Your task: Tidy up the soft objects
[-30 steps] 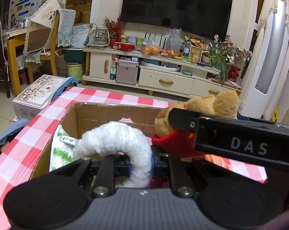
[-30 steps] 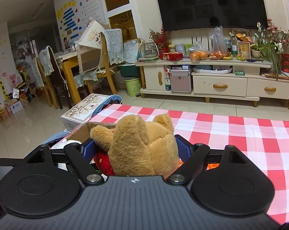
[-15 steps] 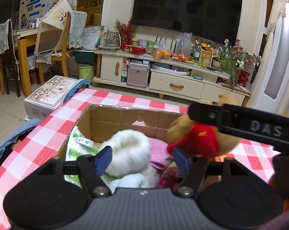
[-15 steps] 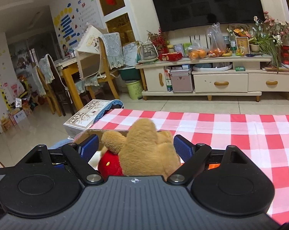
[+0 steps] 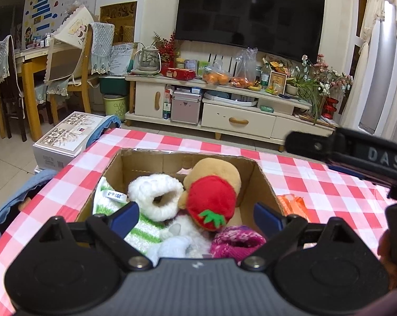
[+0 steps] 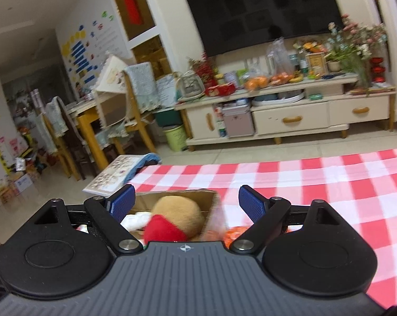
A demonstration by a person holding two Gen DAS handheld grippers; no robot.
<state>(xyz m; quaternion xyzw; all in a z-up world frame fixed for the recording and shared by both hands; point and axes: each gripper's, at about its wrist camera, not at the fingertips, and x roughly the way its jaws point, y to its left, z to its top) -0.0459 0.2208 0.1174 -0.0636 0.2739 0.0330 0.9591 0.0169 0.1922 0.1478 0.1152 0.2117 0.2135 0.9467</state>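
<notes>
Both jaws spread wide, nothing gripped, left gripper (image 5: 195, 214) and right gripper (image 6: 186, 201) above the plush bear (image 5: 211, 187) in the cardboard box (image 5: 264, 181).

I let go of the white fluffy slipper (image 5: 154, 197) with my left gripper (image 5: 197, 216), and it dropped into the cardboard box (image 5: 264, 184). My right gripper (image 6: 186, 204) spread wide and released the brown plush bear (image 5: 214, 184), which landed beside it, then pulled back.
</notes>
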